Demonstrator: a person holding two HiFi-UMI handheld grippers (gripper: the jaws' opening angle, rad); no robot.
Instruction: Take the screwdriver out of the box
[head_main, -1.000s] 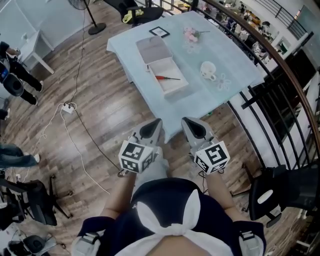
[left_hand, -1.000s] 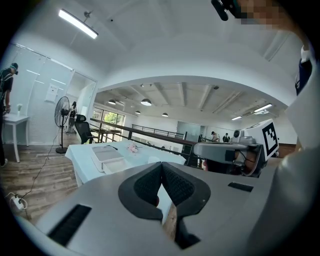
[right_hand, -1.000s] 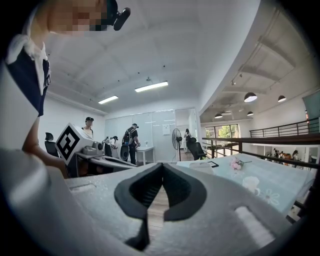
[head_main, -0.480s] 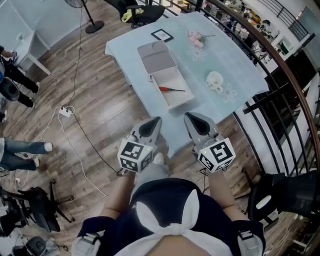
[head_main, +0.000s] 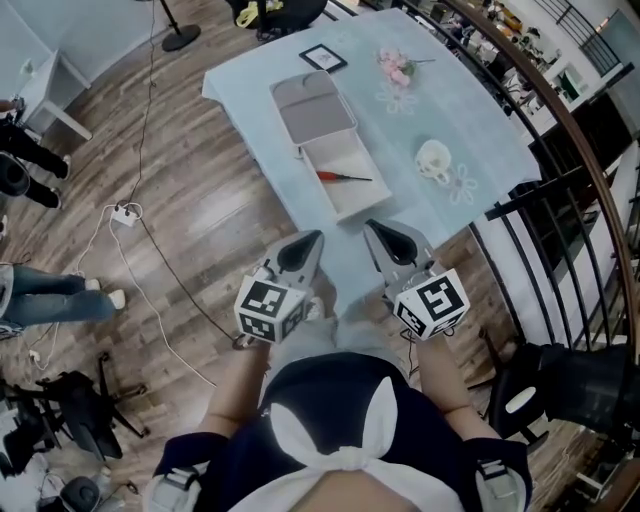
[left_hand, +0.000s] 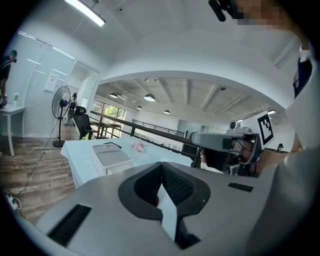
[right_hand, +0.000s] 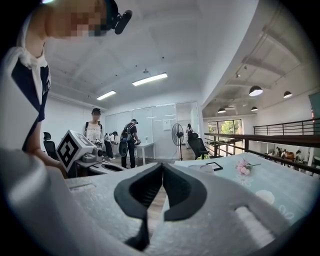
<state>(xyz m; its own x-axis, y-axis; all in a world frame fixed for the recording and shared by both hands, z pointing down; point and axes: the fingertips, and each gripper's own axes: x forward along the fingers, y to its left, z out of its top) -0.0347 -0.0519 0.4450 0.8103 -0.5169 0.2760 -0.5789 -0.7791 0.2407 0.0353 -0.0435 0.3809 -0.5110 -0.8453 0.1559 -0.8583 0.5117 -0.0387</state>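
Observation:
A screwdriver (head_main: 341, 177) with a red handle lies in the open white box (head_main: 352, 196) on the table with the light blue cloth (head_main: 460, 120). The box's lid (head_main: 312, 105) lies flat behind it. Both grippers hover side by side over the floor and the table's near corner, short of the box. My left gripper (head_main: 315, 238) is shut and empty, its tips meeting (left_hand: 161, 164). My right gripper (head_main: 370, 228) is also shut with nothing in it (right_hand: 162, 165). The left gripper view shows the box (left_hand: 112, 156) from the side; the screwdriver is hidden there.
On the cloth are pink flowers (head_main: 395, 68), a small black frame (head_main: 324, 57) and a white ornament (head_main: 434, 158). A dark railing (head_main: 565, 190) runs along the right. Cables and a power strip (head_main: 125, 213) lie on the wooden floor at the left, near people's legs (head_main: 30, 165).
The table and box have drawn closer in the head view as the person stepped forward. Both grippers have advanced to the table's near corner and stayed shut.

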